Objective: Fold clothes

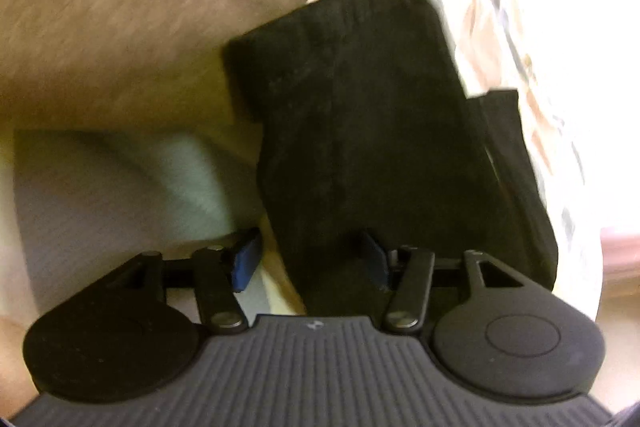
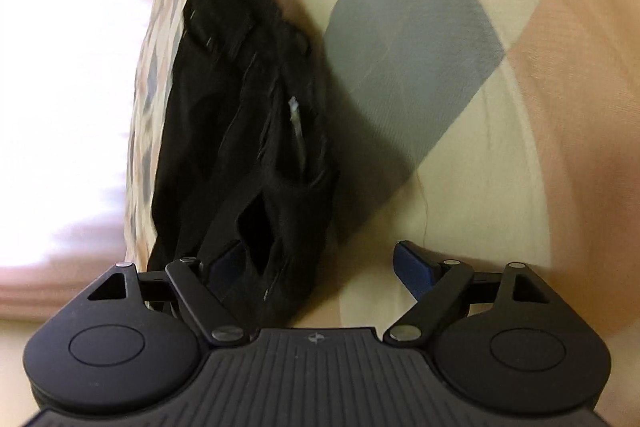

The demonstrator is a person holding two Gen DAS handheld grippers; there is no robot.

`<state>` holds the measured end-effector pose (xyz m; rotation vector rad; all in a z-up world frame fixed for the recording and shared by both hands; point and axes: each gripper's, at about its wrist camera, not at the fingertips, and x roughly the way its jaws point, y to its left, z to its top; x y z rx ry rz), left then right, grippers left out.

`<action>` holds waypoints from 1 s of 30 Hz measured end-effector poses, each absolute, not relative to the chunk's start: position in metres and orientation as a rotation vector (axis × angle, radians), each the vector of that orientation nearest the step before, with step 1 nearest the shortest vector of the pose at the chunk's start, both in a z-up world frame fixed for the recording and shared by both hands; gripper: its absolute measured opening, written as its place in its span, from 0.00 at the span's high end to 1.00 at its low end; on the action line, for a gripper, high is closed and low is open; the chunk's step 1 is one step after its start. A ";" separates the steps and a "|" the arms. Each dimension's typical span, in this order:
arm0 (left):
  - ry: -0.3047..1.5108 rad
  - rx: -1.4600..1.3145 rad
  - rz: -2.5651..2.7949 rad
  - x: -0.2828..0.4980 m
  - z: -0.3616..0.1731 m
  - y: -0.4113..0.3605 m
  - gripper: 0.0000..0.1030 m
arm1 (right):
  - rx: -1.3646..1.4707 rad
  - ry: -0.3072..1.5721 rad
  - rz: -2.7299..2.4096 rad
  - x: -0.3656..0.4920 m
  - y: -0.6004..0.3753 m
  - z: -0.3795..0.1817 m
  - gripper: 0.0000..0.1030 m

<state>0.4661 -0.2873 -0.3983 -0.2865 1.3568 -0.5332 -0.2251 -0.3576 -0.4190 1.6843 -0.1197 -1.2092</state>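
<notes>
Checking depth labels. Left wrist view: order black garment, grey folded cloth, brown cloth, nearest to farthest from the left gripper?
From the left gripper:
1. Black garment: reaches down between the open fingers, on the right finger's side.
2. Grey folded cloth: just beyond the left finger, lower left.
3. Brown cloth: upper left, behind the grey one.

The folded garment (image 1: 360, 131) was black all over, with a thin whitish streak (image 2: 295, 119) showing on it in the right wrist view. Beneath it the bedcover (image 2: 420, 39) carried a pattern of large diamonds — cream, slate blue and dusty pink — while a plain brownish-tan cloth (image 1: 132, 11) and a pale grey piece (image 1: 112, 187) lay in the left wrist view. Each hand-held gripper (image 1: 308, 263) (image 2: 320, 271) was matte black with a ribbed dark-grey body, its pads (image 2: 412, 273) blue.
</notes>
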 end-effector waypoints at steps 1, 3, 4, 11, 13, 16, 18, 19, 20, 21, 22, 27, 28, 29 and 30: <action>1.326 -0.294 -0.562 0.467 -0.395 -0.291 0.92 | 1.674 -0.158 -1.234 -0.225 -0.358 -0.421 0.18; 1.260 -0.263 -0.612 0.467 -0.384 -0.299 0.95 | 1.643 -0.230 -1.284 -0.224 -0.364 -0.419 0.21; 1.228 -0.223 -0.624 0.466 -0.380 -0.305 0.95 | 1.628 -0.266 -1.301 -0.223 -0.368 -0.420 0.32; 1.212 -0.067 -0.593 0.463 -0.376 -0.330 0.97 | 1.600 -0.160 -1.236 -0.223 -0.419 -0.409 0.88; 1.126 -0.008 -0.634 0.451 -0.347 -0.335 0.97 | 1.582 -0.158 -1.179 -0.230 -0.428 -0.392 0.89; 1.044 -0.035 -0.660 0.442 -0.295 -0.324 0.97 | 1.536 -0.181 -1.080 -0.256 -0.444 -0.354 0.90; 0.992 -0.039 -0.649 0.426 -0.254 -0.307 0.97 | 1.466 -0.155 -1.027 -0.278 -0.459 -0.321 0.90; 0.965 -0.042 -0.644 0.418 -0.233 -0.298 0.97 | 1.436 -0.130 -1.000 -0.290 -0.466 -0.306 0.90; 0.957 -0.053 -0.639 0.404 -0.215 -0.281 0.97 | 1.415 -0.096 -0.979 -0.303 -0.470 -0.293 0.90; 0.948 -0.064 -0.633 0.390 -0.197 -0.264 0.97 | 1.404 -0.056 -0.955 -0.319 -0.474 -0.281 0.90; 0.948 -0.065 -0.614 0.376 -0.184 -0.246 0.97 | 1.403 -0.015 -0.928 -0.335 -0.478 -0.272 0.90; 0.993 -0.007 -0.535 0.277 -0.172 -0.142 0.96 | 1.412 0.194 -0.884 -0.417 -0.497 -0.255 0.90; 1.018 0.033 -0.500 0.259 -0.196 -0.133 0.96 | 1.418 0.250 -0.870 -0.429 -0.500 -0.262 0.89; 1.055 0.068 -0.473 0.240 -0.216 -0.119 0.95 | 1.427 0.315 -0.844 -0.439 -0.504 -0.273 0.87; 1.096 0.089 -0.442 0.226 -0.235 -0.101 0.92 | 1.471 0.359 -0.833 -0.449 -0.504 -0.290 0.81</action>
